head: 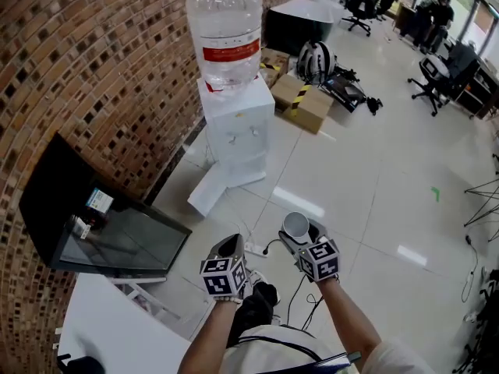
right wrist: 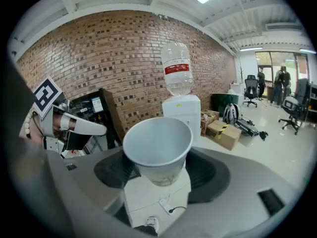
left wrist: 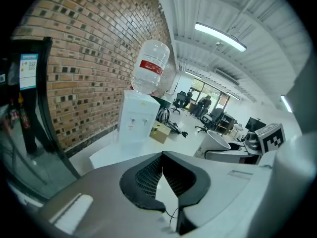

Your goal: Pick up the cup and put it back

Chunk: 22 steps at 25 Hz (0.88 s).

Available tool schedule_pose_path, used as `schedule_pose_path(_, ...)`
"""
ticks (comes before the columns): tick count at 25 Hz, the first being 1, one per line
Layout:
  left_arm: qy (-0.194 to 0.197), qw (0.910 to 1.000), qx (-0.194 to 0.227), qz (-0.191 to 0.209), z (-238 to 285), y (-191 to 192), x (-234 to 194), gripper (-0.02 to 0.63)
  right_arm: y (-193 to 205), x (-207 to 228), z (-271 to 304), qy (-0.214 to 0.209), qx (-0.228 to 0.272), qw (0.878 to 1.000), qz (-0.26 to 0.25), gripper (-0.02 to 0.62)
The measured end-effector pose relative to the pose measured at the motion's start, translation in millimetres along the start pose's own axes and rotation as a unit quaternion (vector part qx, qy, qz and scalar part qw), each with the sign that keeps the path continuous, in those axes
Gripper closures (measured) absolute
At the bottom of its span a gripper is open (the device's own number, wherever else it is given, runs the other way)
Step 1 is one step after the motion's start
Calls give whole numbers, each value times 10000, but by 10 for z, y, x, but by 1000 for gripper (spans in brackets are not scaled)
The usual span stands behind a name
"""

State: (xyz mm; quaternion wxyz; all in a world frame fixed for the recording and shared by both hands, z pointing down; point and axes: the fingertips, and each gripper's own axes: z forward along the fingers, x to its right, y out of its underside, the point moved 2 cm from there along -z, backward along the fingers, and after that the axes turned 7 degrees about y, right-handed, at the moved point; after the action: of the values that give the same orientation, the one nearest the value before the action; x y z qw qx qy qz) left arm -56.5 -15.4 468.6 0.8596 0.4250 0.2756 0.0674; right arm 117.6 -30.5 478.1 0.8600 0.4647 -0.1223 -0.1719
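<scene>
A white paper cup [head: 295,225] stands upright in my right gripper [head: 299,235], which is shut on its lower wall. In the right gripper view the cup [right wrist: 157,148] fills the space between the jaws of the right gripper [right wrist: 158,171], its open mouth empty. My left gripper [head: 228,247] hangs beside it to the left, shut with nothing in it. In the left gripper view the dark pads [left wrist: 143,177] of the left gripper [left wrist: 162,158] meet at the tips, and the cup [left wrist: 214,144] shows at the right. Ahead stands a white water dispenser [head: 234,135] with a clear bottle [head: 224,29] on top.
A brick wall [head: 86,76] runs along the left. A black glass-fronted cabinet [head: 97,228] and a white table corner [head: 113,329] lie at the lower left. Cardboard boxes [head: 306,100], a bag [head: 316,59] and office chairs [head: 433,80] stand beyond the dispenser. A power strip with cables [head: 261,249] lies on the floor.
</scene>
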Motion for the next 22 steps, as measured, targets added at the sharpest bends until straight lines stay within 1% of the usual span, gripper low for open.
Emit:
schedule_pose_path(6,58,9999,67,131,-524,363,386,606,227,-258,-871,61,114,9998,162,270)
schedule_pose_path(11,77,9997,127,182,-916,615,665,606,399,-388,-1445,169,195,9994,229,270)
schedule_pose_path(17,70,9996,221,180,-1187,737,851,606,432,-579,-1871,218,330,9988,305,270)
schedule_pose_path(22,118,9990,317,292,-1285,748,964,606,407,-701,-2004,204,415,9986,248,270)
